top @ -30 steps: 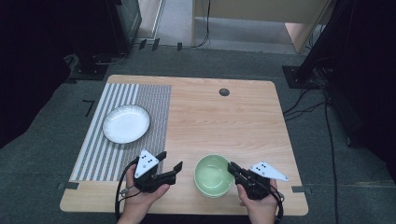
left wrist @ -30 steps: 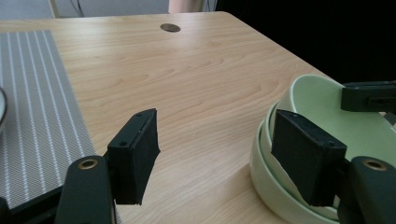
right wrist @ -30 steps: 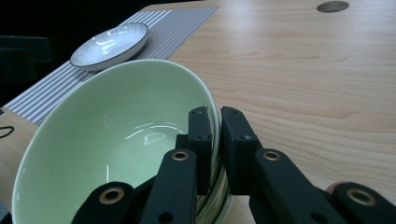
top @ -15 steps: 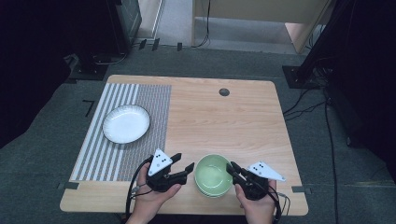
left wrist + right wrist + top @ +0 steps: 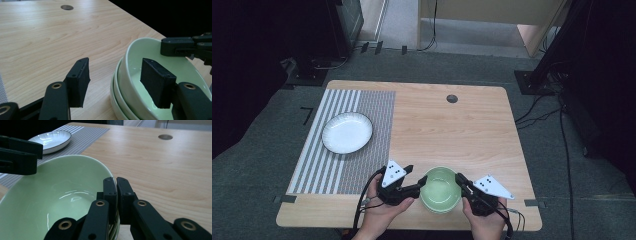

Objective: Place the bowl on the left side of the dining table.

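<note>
Straddling the green bowl's (image 5: 140, 75) rim, the left gripper (image 5: 117, 83) sits spread, ungripped; the right gripper (image 5: 116, 195) pinches the opposite rim. Lifting remains, I judge.

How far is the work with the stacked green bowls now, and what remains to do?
Done: the right gripper is shut on the rim of the top pale green ceramic bowl of a nested stack. In hand: the left gripper stands open, its jaws astride the opposite rim. Left: probably closing it and separating the bowls; the white ribbed plate sits untouched on the striped mat.
</note>
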`<state>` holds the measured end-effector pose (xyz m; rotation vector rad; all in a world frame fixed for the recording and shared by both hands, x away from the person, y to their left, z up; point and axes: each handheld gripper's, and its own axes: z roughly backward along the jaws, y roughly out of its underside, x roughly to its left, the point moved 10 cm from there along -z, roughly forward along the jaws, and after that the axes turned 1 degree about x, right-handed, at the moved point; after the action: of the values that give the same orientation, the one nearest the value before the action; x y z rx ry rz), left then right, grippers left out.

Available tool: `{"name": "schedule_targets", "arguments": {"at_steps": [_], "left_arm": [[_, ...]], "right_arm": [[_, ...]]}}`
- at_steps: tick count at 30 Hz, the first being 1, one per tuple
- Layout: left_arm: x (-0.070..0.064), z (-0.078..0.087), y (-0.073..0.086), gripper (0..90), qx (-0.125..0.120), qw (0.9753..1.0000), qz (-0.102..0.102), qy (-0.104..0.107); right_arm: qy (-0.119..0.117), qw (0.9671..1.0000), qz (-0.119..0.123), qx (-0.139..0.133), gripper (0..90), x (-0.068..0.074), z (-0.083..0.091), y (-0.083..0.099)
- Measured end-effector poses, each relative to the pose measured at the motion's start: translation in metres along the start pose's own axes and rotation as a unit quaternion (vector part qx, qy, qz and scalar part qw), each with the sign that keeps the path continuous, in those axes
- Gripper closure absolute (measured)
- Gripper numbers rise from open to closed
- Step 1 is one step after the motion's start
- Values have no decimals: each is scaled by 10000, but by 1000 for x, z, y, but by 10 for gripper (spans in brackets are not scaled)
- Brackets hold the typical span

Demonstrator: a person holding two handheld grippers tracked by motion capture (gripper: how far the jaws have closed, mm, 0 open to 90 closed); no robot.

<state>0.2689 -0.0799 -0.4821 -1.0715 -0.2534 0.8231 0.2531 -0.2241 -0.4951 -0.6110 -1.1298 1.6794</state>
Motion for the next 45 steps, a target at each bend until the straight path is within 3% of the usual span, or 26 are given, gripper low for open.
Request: {"name": "schedule_targets", "arguments": {"at_steps": [6,10,14,18,22,25,30,32,36,41,45], "left_arm": [[-7,-8,5,476,144,9997,-203,-18],[-7,-15,11,524,311,9987,-302,-254],[-7,-21,13,641,465,9979,-343,-297],[-8,-24,14,666,452,9972,-458,-393],[-9,-27,14,782,425,9957,-691,-448],[-9,-28,14,825,383,9960,-717,-359],[-10,-27,11,834,197,9955,-835,-409],[-11,-24,8,849,13,9973,-702,-235],[-13,-21,5,852,-135,9953,-894,-348],[-14,-18,3,851,-279,9949,-900,-363],[-16,-13,-2,848,-455,9929,-1006,-439]], "right_arm": [[101,9998,146,-108,882,2,1,-2],[245,9985,416,-241,884,5,4,-6],[359,9968,607,-372,885,7,6,-9],[395,9957,706,-447,887,9,8,-10],[456,9939,825,-580,889,11,10,-13],[513,9926,902,-633,891,12,12,-14],[489,9929,875,-634,892,12,13,-13],[470,9938,807,-597,892,10,13,-11],[382,9954,632,-612,891,8,14,-9],[364,9963,536,-560,884,8,13,-9],[297,9985,330,-308,794,8,7,-2]]}}
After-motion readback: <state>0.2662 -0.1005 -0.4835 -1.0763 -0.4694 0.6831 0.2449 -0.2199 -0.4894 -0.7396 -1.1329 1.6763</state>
